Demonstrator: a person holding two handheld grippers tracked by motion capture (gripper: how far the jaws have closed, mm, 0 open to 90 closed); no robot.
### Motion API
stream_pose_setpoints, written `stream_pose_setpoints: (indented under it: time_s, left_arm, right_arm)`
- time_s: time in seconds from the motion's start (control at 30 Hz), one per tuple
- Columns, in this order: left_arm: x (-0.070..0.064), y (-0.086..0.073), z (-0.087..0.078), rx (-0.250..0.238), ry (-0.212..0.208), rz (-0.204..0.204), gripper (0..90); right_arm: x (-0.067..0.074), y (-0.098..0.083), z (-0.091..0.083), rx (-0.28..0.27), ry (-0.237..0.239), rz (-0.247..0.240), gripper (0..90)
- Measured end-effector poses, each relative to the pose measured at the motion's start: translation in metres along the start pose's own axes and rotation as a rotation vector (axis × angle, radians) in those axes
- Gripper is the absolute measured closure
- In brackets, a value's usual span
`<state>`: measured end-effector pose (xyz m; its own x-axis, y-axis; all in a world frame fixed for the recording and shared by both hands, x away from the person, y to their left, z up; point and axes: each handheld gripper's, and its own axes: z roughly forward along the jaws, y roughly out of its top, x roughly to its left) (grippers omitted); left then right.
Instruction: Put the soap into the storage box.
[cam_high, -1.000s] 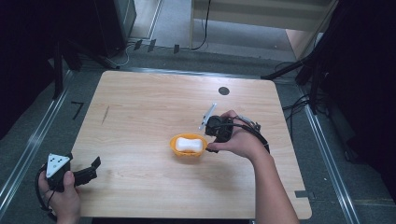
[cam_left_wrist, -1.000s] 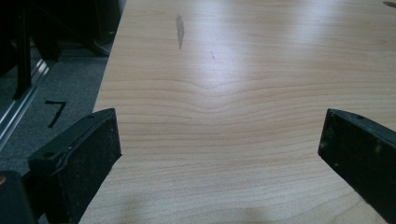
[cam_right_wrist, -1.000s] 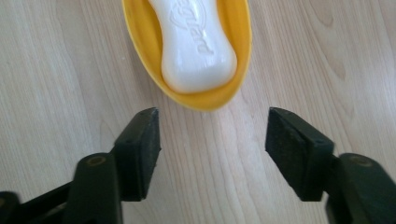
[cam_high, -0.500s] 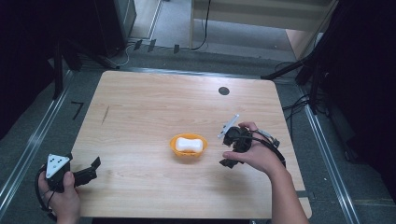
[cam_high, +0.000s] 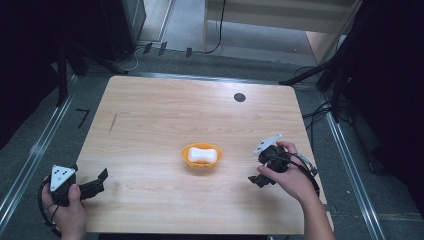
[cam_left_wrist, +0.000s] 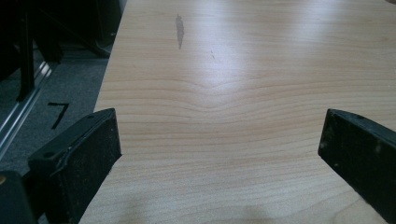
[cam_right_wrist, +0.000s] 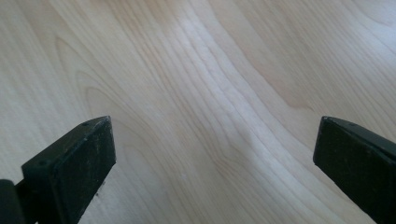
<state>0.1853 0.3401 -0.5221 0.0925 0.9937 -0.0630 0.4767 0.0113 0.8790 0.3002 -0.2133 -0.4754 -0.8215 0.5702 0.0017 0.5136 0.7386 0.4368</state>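
Centrally, the glossy orange plastic bowl (cam_high: 201, 157) held a smooth white rounded block (cam_high: 200, 153) on the grained pale wooden table (cam_high: 150, 125). Right gripper (cam_high: 258, 170), released, sat right of it; left gripper (cam_high: 100, 181), jaws apart, near-left.

Orange bowl (cam_high: 202, 157), small, round, shallow, sits upright on the wooden surface (cam_high: 150, 125), roughly centre, slightly toward the near edge. White soap-like bar (cam_high: 201, 154) lies flat inside it, rounded oblong, long axis running left to right, filling most of the bowl. Nothing touches either. Both well apart from the surface edges.
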Motion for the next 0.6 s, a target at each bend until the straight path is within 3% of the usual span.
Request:
stream_pose_setpoints:
  time_s: [0.6]
  left_arm:
    - [-0.001, 0.0, 0.0, 0.01, 0.011, 0.008, 0.0]
  right_arm:
    - [-0.007, -0.061, -0.011, -0.141, -0.041, 0.116, 0.0]
